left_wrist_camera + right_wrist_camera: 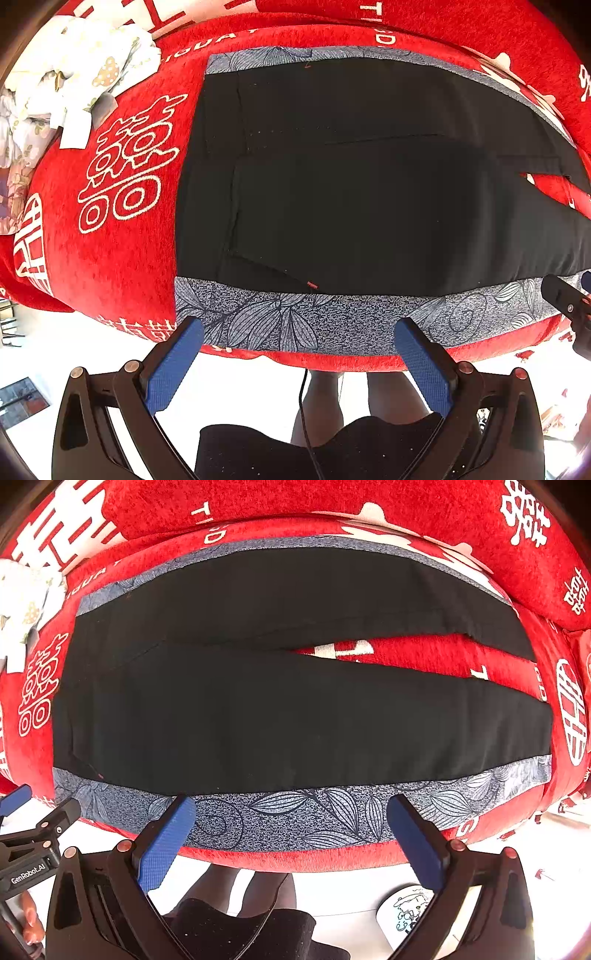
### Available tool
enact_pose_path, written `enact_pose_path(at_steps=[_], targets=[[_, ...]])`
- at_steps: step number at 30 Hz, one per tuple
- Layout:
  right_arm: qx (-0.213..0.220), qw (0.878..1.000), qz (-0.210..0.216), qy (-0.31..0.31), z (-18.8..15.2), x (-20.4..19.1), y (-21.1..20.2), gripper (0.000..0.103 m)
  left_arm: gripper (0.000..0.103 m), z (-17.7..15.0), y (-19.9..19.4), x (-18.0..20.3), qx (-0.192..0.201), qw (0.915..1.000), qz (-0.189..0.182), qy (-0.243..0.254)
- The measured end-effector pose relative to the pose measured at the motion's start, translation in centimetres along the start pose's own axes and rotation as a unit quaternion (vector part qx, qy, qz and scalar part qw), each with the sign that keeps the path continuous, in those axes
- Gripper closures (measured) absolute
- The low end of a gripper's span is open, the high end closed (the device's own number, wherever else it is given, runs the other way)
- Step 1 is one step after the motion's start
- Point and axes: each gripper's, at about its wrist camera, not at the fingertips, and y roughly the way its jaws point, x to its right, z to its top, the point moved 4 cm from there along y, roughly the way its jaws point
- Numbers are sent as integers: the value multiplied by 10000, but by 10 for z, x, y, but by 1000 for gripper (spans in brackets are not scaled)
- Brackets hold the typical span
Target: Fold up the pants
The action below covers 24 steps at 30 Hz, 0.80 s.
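Black pants with blue leaf-print side bands lie flat on a red sofa; they show in the left wrist view [351, 192] and the right wrist view [277, 709]. The waist is at the left; the two legs run right and split apart. My left gripper [301, 328] is open and empty, hovering at the near patterned band [295, 325] by the waist end. My right gripper [291, 806] is open and empty over the near band [314, 812] further along the leg. The right gripper's tip shows at the left view's right edge [565, 299].
The red sofa cover [122, 258] has white characters. A pile of pale floral clothes [66, 81] lies at the back left. A red cushion [535, 554] sits at the back right. The sofa's front edge [295, 860] drops to a white floor, where the person's legs [354, 398] stand.
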Motion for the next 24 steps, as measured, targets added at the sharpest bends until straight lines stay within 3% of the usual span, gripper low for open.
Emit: enact_pose_path(at_steps=[3,24], targets=[[161,9999,-16,-6,1,0,0,0,0,0,1,0,-5,10000,5,-2],[103,9999,29,-5,3,0,3,0,0,1,4,4,-19,10000,26,-3]])
